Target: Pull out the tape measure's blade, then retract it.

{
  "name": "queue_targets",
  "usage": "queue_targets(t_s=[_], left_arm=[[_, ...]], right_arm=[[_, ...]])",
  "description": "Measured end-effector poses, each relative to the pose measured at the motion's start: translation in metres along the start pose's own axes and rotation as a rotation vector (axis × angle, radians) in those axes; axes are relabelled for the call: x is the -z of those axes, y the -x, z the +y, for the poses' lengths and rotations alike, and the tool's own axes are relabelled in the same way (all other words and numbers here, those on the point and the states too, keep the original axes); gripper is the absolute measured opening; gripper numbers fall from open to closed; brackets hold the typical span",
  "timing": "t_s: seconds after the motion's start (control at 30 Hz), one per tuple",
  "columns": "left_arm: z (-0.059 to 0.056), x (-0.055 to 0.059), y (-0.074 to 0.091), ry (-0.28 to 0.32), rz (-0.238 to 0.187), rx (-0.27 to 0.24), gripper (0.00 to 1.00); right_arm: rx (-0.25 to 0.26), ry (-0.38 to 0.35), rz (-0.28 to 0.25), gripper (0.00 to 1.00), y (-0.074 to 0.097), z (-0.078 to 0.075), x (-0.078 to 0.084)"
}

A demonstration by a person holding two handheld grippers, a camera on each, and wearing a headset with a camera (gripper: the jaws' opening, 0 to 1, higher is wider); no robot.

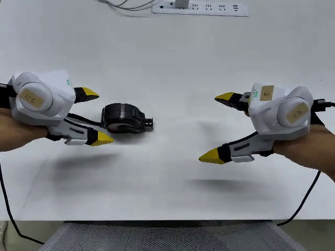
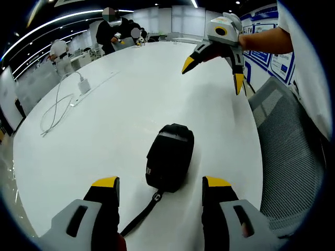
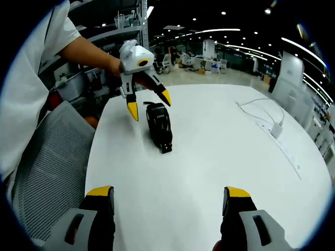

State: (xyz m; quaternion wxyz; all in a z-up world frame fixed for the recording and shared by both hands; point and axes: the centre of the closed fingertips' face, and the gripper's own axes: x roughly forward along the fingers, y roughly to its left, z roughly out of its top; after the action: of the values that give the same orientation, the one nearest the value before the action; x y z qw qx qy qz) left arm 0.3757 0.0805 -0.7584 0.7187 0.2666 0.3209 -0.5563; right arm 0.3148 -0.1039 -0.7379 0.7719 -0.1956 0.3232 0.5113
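Starting nearest, at six o'clock in the head view: glimpsing a grey mesh chair seat (image 1: 167, 238) below the edge of the white matte tabletop (image 1: 172, 63).

Holding the left white-bodied, yellow-tipped two-jaw gripper (image 1: 98, 116) at nine o'clock, jaws spread wide and gripping nothing. Flanking the strap end of the black rounded plastic tape measure (image 1: 124, 118), lying on the tabletop just right of that gripper. Probably lining up to clamp the case and steady it against a pull.

Carrying the matching right gripper (image 1: 216, 126) at three o'clock, likewise splayed and empty, well apart from the case. Aiming its tips toward nine o'clock, at the small mouth end (image 1: 149, 124), seemingly for catching the blade hook. Judging no blade drawn out yet.

Getting from the left gripper view a plainer look at a thin black wrist strap (image 2: 140, 217), trailing from the tape measure (image 2: 170, 154) toward six o'clock between the left gripper's (image 2: 162, 183) jaws. Also finding the right gripper (image 2: 212, 73) at one o'clock there.

Looking past the right gripper (image 3: 168, 192) in its own view: seeing the tape measure (image 3: 158, 125) mouth-first at eleven o'clock, with the left gripper (image 3: 149, 104) straddling its far end.

Ending farthest: spotting a white power strip (image 1: 201, 7) at twelve o'clock in the head view.
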Motion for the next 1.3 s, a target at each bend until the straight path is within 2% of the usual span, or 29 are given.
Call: queue_targets(t_s=[0.27, 0.4, 0.77, 1.13, 1.3], left_arm=[[-0.003, 0.003, -0.009, -0.010, 0.028, 0.039, 0.48], [-0.008, 0.005, -0.014, -0.026, 0.042, 0.067, 0.37], [-0.009, 0.004, -0.020, -0.048, 0.055, 0.080, 0.34], [-0.008, 0.001, -0.022, -0.058, 0.047, 0.088, 0.28], [-0.007, 0.002, -0.022, -0.085, 0.057, 0.094, 0.28]], right_arm=[[0.000, -0.003, 0.001, 0.84, -0.003, -0.003, 0.000], [-0.001, -0.006, 0.000, 0.84, -0.004, -0.004, 0.000], [-0.003, -0.015, -0.003, 0.84, -0.006, -0.005, 0.000], [-0.020, -0.029, -0.001, 0.83, -0.014, -0.002, 0.004], [-0.024, -0.030, -0.004, 0.82, -0.015, -0.003, 0.004]])
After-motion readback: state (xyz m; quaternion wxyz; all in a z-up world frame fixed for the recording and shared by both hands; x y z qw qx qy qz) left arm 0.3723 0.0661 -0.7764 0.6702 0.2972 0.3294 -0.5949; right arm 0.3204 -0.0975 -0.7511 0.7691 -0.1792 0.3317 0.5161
